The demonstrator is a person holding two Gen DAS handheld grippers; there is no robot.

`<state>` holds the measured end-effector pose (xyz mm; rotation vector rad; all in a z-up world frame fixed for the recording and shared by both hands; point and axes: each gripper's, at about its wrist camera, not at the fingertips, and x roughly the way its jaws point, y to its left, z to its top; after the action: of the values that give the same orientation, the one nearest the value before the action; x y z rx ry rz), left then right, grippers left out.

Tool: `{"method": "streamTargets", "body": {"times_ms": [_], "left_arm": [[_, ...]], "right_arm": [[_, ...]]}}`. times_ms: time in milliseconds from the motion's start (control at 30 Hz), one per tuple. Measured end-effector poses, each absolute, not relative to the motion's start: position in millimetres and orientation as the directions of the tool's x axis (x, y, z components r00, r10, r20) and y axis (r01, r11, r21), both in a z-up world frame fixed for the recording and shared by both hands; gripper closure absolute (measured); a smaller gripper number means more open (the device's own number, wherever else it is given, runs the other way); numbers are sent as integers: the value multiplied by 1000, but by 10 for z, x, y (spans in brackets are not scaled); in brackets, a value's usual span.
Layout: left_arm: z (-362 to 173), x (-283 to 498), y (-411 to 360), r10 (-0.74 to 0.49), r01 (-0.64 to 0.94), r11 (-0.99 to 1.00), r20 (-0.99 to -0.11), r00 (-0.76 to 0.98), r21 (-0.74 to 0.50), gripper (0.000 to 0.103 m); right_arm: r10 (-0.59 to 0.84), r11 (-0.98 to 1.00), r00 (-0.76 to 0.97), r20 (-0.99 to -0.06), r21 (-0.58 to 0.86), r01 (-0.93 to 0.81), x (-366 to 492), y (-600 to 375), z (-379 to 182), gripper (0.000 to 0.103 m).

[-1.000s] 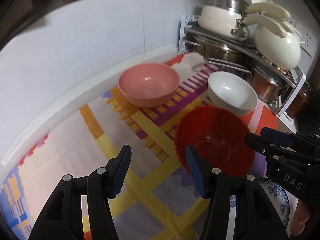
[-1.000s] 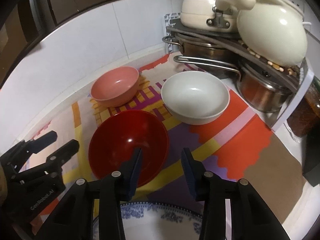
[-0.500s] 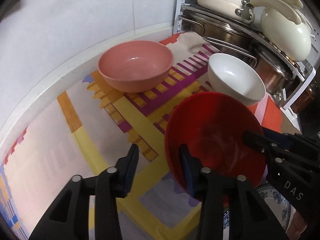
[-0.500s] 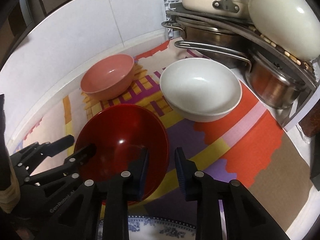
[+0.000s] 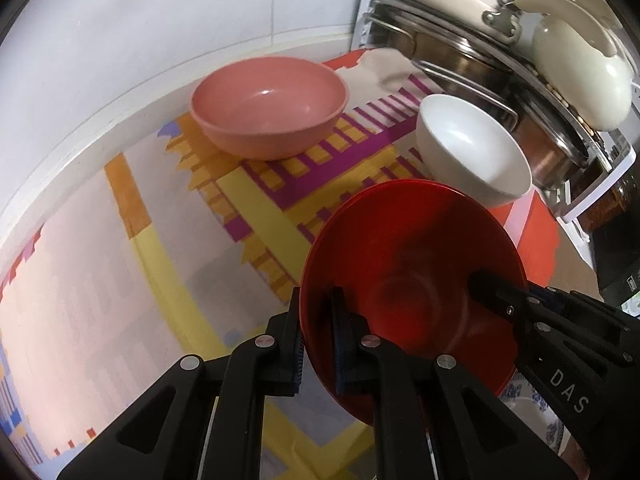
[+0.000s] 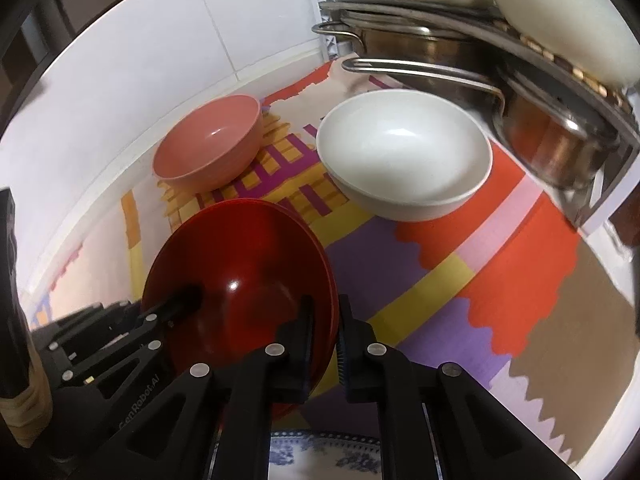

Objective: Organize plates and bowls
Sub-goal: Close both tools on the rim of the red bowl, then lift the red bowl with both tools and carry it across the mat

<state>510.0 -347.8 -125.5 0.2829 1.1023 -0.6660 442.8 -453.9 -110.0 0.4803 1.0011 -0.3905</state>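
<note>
Since a second ago both grippers have dropped onto the red bowl and their jaws have just been closing, each now clamped on its rim.

Left wrist view: the left gripper (image 5: 316, 344) pinches the near left rim of the red bowl (image 5: 412, 280), one finger inside, one outside. The right gripper (image 5: 500, 300) grips the opposite side. A pink bowl (image 5: 268, 108) and white bowl (image 5: 472, 148) sit behind on the patterned mat (image 5: 160, 272).

Right wrist view: the right gripper (image 6: 324, 340) clamps the bowl's right rim (image 6: 240, 280); a blue-patterned plate (image 6: 320, 452) lies below.
</note>
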Motion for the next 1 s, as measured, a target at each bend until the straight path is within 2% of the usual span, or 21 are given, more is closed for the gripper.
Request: {"method": "streamTargets", "body": {"times_ms": [300,1000], "left_arm": [[-1095,5006,-3034,-331,564,821,-880,340,-91,91],[-852,4649,-1512,-235,285,952,-863,447,-112,91]], "right_arm": [[-57,850,488,-871,214,481,4453,-4272,-1015,92],[87,954,503,-860,217,206,4427,-2890,-877,92]]}}
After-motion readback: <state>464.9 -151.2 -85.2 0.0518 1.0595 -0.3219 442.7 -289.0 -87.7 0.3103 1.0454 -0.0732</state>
